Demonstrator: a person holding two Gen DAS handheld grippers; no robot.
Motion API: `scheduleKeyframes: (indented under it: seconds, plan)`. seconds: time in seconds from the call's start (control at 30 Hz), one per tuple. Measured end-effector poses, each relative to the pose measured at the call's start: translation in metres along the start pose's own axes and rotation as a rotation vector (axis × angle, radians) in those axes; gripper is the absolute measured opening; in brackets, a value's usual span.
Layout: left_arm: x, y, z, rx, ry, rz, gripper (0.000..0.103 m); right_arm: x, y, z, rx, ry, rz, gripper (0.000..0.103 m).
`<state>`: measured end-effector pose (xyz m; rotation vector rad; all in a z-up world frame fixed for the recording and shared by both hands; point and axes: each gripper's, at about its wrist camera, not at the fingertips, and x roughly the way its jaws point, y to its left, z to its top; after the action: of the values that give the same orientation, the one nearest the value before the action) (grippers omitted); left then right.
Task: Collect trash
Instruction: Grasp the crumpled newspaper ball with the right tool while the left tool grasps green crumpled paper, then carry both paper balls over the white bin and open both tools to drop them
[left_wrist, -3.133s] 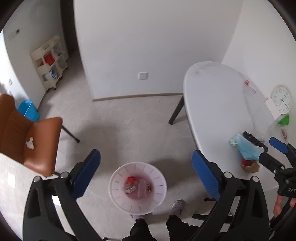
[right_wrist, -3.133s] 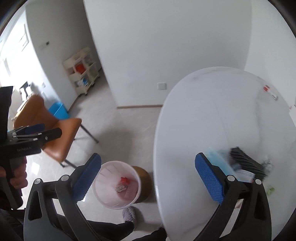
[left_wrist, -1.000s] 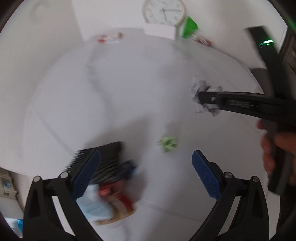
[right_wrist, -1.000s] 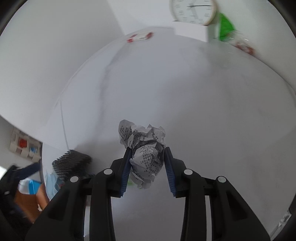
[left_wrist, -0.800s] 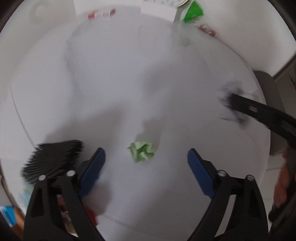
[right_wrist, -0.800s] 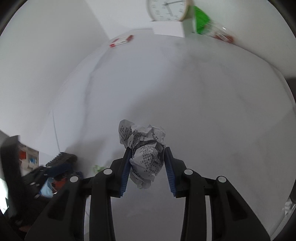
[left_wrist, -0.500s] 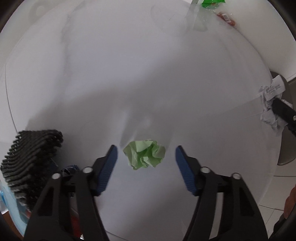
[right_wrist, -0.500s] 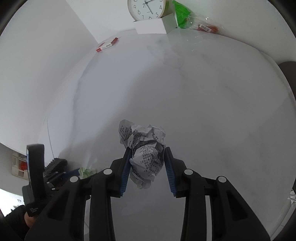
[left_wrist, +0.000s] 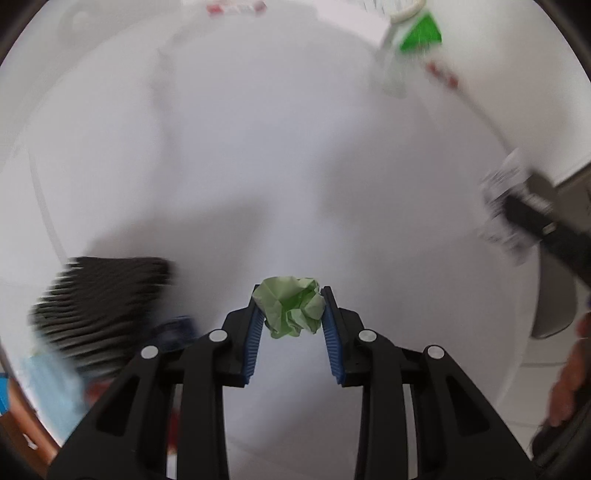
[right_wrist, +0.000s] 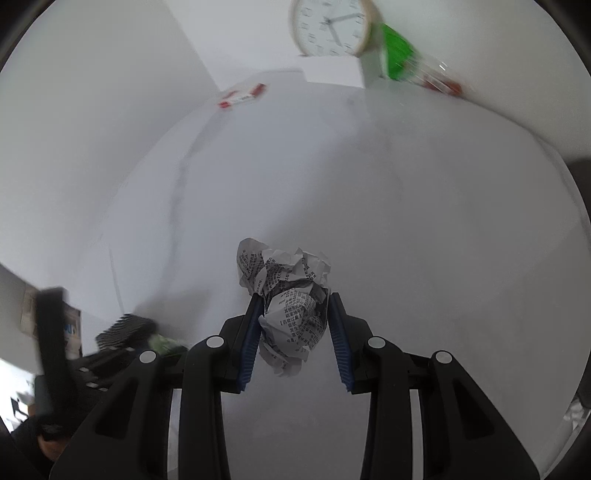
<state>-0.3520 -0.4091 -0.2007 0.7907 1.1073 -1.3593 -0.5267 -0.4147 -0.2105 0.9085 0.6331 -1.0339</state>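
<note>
My left gripper (left_wrist: 291, 299) is shut on a crumpled green paper ball (left_wrist: 290, 312) just above the white table (left_wrist: 258, 147). My right gripper (right_wrist: 293, 304) is shut on a crumpled printed paper ball (right_wrist: 288, 295) and holds it over the table (right_wrist: 406, 221). In the left wrist view the right gripper and its printed paper (left_wrist: 506, 210) show blurred at the right edge. In the right wrist view the left gripper with the green ball (right_wrist: 162, 341) shows at the lower left.
A black ridged brush-like thing (left_wrist: 103, 291) and a light blue item (left_wrist: 48, 387) lie at the table's near left edge. A clock (right_wrist: 330, 26), a white box (right_wrist: 332, 72), a green-topped clear wrapper (right_wrist: 399, 55) and a small red-white packet (right_wrist: 242, 96) lie at the far side.
My left gripper came down over the green paper ball and shut on it. My right gripper kept its hold on the printed paper ball and drew off to the right.
</note>
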Motion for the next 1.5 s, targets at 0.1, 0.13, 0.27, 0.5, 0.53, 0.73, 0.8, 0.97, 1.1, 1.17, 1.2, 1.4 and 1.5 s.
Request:
scheduleKeyframes:
  seconds: [0.1, 0.13, 0.27, 0.5, 0.53, 0.73, 0.8, 0.97, 1.1, 1.17, 1.2, 1.4, 1.5]
  plan:
    - [-0.057, 0.036, -0.011, -0.051, -0.08, 0.048, 0.031, -0.01, 0.038, 0.002, -0.066, -0.015, 0.046, 0.036]
    - [-0.077, 0.052, -0.017, -0.077, -0.104, 0.072, 0.031, -0.014, 0.061, 0.0, -0.103, -0.019, 0.079, 0.036]
    - [-0.135, 0.131, -0.057, -0.233, -0.148, 0.204, 0.032, -0.017, 0.138, -0.012, -0.229, -0.001, 0.201, 0.036]
    - [-0.215, 0.279, -0.186, -0.522, -0.174, 0.409, 0.032, -0.012, 0.297, -0.068, -0.493, 0.094, 0.417, 0.037]
    - [-0.224, 0.296, -0.209, -0.567, -0.174, 0.431, 0.032, -0.011, 0.321, -0.082, -0.536, 0.114, 0.442, 0.038]
    - [-0.253, 0.36, -0.301, -0.717, -0.173, 0.462, 0.032, 0.001, 0.429, -0.162, -0.745, 0.245, 0.537, 0.038]
    - [-0.257, 0.373, -0.322, -0.752, -0.175, 0.453, 0.032, 0.008, 0.457, -0.192, -0.823, 0.285, 0.542, 0.038]
    - [-0.244, 0.399, -0.349, -0.805, -0.16, 0.437, 0.032, 0.038, 0.502, -0.261, -0.987, 0.387, 0.518, 0.039]
    - [-0.234, 0.419, -0.375, -0.822, -0.134, 0.413, 0.033, 0.08, 0.529, -0.335, -1.108, 0.485, 0.486, 0.039]
    - [-0.23, 0.426, -0.385, -0.815, -0.12, 0.408, 0.033, 0.11, 0.536, -0.376, -1.17, 0.532, 0.443, 0.041]
    - [-0.228, 0.429, -0.389, -0.811, -0.114, 0.403, 0.033, 0.122, 0.537, -0.391, -1.195, 0.55, 0.424, 0.044]
    - [-0.209, 0.448, -0.407, -0.776, -0.072, 0.364, 0.033, 0.15, 0.545, -0.429, -1.202, 0.593, 0.33, 0.074]
    - [-0.194, 0.453, -0.409, -0.753, -0.049, 0.337, 0.034, 0.123, 0.542, -0.397, -1.135, 0.514, 0.341, 0.091]
